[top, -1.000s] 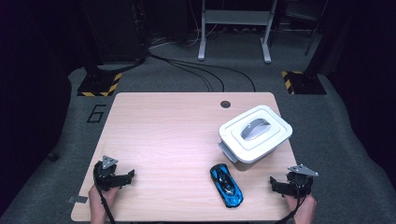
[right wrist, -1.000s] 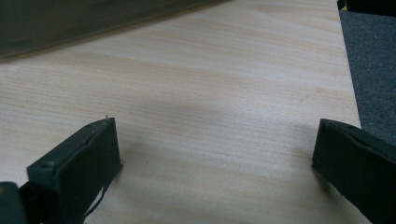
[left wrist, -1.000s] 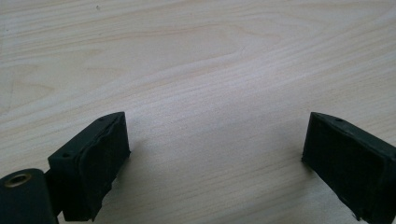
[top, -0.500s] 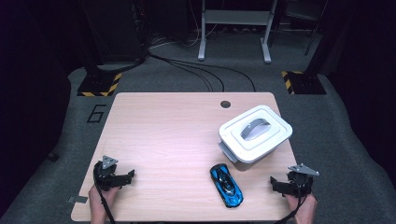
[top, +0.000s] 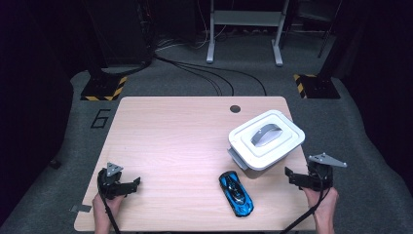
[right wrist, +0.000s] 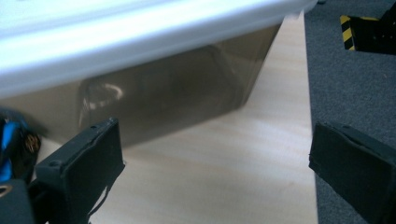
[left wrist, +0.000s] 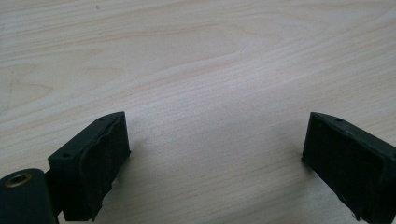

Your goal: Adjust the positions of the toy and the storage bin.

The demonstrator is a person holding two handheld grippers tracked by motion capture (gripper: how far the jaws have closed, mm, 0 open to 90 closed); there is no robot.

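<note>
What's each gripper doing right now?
Left gripper: open, holding nothing, over bare table.
Right gripper: open, holding nothing, beside the lidded box.

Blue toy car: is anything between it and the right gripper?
Nothing visible. The right gripper, jaws open, sits at the table's right edge; bare wood lies between it and the blue toy car. The lidded box stands farther back, beside that path.

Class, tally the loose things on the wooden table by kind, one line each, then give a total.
Toy car: 1
Lidded box: 1
Total: 2
</note>
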